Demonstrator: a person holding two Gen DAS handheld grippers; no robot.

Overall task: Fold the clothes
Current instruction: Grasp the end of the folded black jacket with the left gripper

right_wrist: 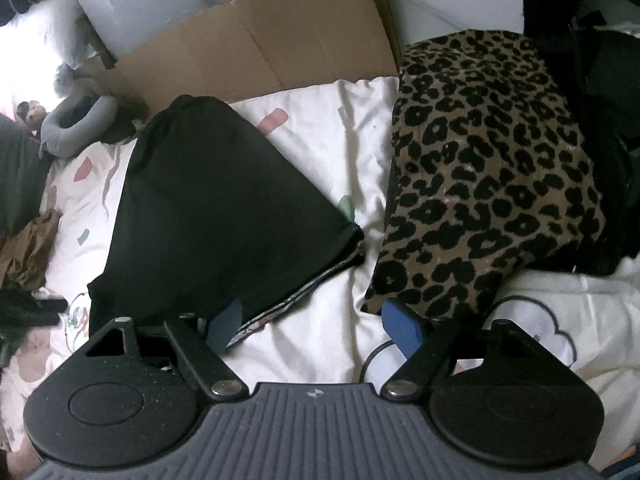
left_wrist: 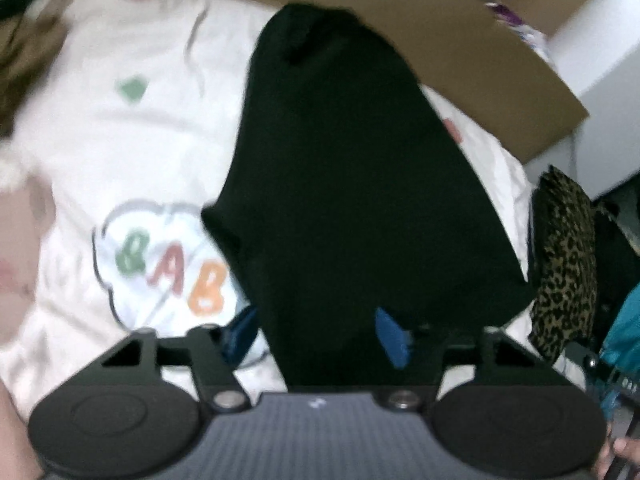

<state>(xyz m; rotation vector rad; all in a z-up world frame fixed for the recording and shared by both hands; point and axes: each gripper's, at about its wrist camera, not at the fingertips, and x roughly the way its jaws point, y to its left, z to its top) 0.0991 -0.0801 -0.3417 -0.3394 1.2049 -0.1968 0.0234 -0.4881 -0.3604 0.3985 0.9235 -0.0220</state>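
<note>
White bedsheet, cotton-looking, printed with pastel shapes and a cloud with coloured letters [left_wrist: 132, 152], spread under everything. Flattened brown cardboard sheet [right_wrist: 256, 44] propped along the far edge.

Black fabric garment, folded into a broad wedge [left_wrist: 352, 184], flat on the sheet at centre. Long axis away from the left gripper, narrow end far, wide end near. From the right wrist, same garment [right_wrist: 208, 208] up and to the left, a patterned lining showing at its near right corner.

Leopard-print fabric piece, tan with black spots, folded [right_wrist: 488, 176], beside the black garment on its right; a strip of bare sheet between the two, not touching.

Left gripper [left_wrist: 320, 336] low over the near wide end of the black garment, jaws part-way apart, blue pads either side of the cloth. Pads pressing or not: cannot tell, view blurred.

Right gripper [right_wrist: 320, 330] over bare sheet in the gap between the two pieces, jaws wide, nothing between them. Left pad against the black garment's near corner, right pad at the leopard piece's near corner; contact with either unclear.

Judgement: black garment is the piece in hand; left gripper squarer on it. Near edge likely the grip line, fold to run along the long axis toward the narrow end.
</note>
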